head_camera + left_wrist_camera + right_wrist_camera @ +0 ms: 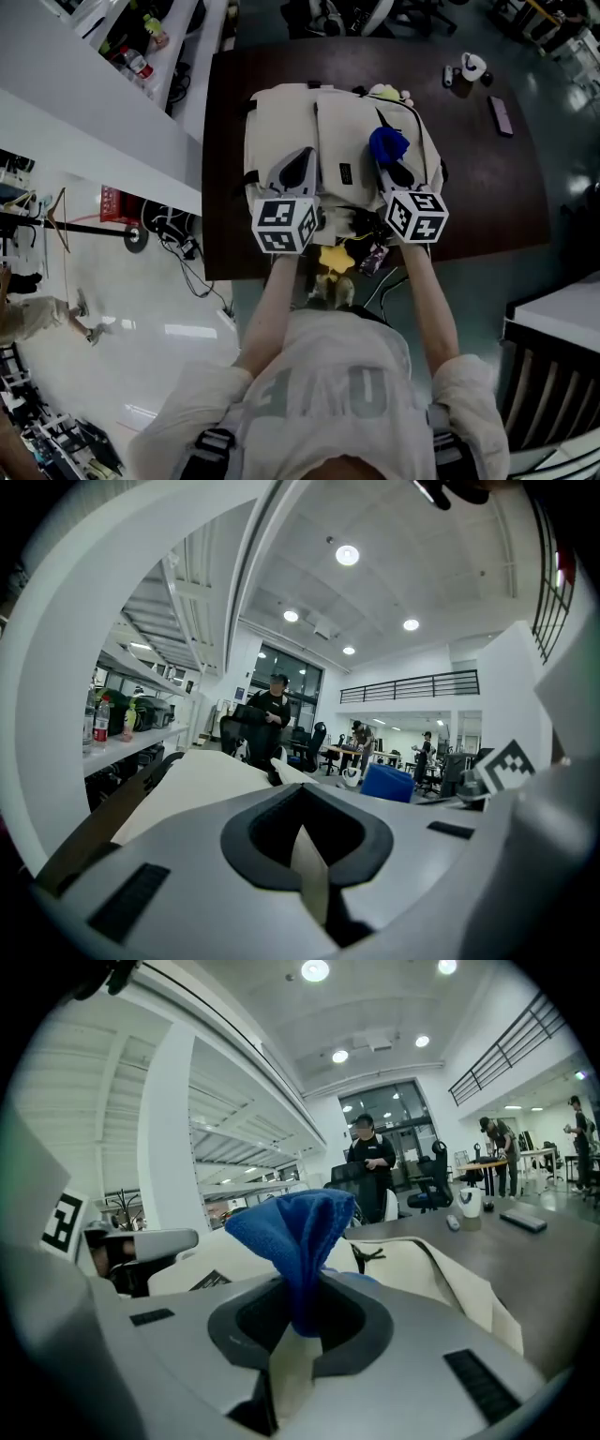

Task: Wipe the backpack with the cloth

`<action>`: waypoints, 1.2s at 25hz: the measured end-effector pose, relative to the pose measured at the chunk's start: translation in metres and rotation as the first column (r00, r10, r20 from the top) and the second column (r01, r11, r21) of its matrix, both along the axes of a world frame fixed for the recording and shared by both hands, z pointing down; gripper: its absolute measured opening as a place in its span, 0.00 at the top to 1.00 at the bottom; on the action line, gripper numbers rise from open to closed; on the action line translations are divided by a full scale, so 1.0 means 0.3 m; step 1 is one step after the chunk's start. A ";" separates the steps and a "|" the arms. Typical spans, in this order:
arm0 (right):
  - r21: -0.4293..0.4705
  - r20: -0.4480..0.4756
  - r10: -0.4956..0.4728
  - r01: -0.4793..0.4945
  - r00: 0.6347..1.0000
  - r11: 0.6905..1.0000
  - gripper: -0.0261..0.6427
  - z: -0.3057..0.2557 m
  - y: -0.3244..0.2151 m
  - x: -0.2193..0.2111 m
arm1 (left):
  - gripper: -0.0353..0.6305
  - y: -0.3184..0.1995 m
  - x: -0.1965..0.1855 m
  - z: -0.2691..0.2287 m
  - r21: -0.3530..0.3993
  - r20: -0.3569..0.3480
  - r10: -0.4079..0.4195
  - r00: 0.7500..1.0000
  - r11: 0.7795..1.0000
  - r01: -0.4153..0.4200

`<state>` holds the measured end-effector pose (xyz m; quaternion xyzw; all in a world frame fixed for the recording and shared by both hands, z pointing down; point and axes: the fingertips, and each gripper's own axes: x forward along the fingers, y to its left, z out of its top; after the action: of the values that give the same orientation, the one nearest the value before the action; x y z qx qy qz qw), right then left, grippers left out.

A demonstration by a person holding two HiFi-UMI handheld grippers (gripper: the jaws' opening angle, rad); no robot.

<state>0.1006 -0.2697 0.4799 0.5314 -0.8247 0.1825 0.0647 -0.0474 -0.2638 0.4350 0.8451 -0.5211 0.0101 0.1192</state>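
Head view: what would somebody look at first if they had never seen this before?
Probably the bright blue cloth, pinched in the right hand-held gripper over the right side of the cream backpack. That backpack lies flat on a dark brown table and fills its middle. The left hand-held gripper sits over the backpack's left side, jaws together.

Left gripper (306, 844) fingers together, empty; cream backpack (202, 782) ahead, blue cloth (387, 782) beyond.
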 end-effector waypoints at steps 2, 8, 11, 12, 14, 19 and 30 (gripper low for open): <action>-0.020 0.015 -0.006 0.007 1.000 1.000 0.89 0.023 0.069 -0.007 | 0.94 0.000 0.001 0.003 -0.001 0.003 -0.001 1.000 1.000 0.001; -0.063 0.038 -0.054 0.057 0.998 0.996 0.89 0.052 0.239 -0.057 | 0.94 0.002 0.002 0.001 -0.002 0.004 -0.005 1.000 1.000 0.005; -0.079 0.056 -0.069 0.074 0.996 0.994 0.89 0.057 0.296 -0.082 | 0.94 0.002 0.000 0.000 -0.002 -0.001 -0.005 1.000 1.000 0.005; -0.083 0.063 -0.071 0.076 0.995 0.994 0.89 0.059 0.310 -0.088 | 0.94 0.001 0.000 0.000 -0.003 -0.003 -0.005 1.000 1.000 0.005; -0.091 0.073 -0.075 0.081 0.995 0.993 0.89 0.065 0.335 -0.095 | 0.94 0.000 -0.001 0.001 -0.004 -0.011 -0.005 1.000 1.000 0.005; -0.112 0.091 -0.084 0.094 0.992 0.989 0.89 0.067 0.381 -0.101 | 0.94 0.002 -0.004 0.002 -0.009 -0.023 -0.006 1.000 1.000 0.006; 0.121 0.011 0.009 -0.010 1.000 0.993 0.89 -0.206 0.077 0.136 | 0.94 -0.004 -0.008 -0.004 -0.027 -0.025 -0.031 0.999 0.999 0.030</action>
<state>0.1414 -0.2467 0.4179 0.5373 -0.8320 0.1353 0.0272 -0.0496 -0.2650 0.4338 0.8355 -0.5321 0.0044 0.1372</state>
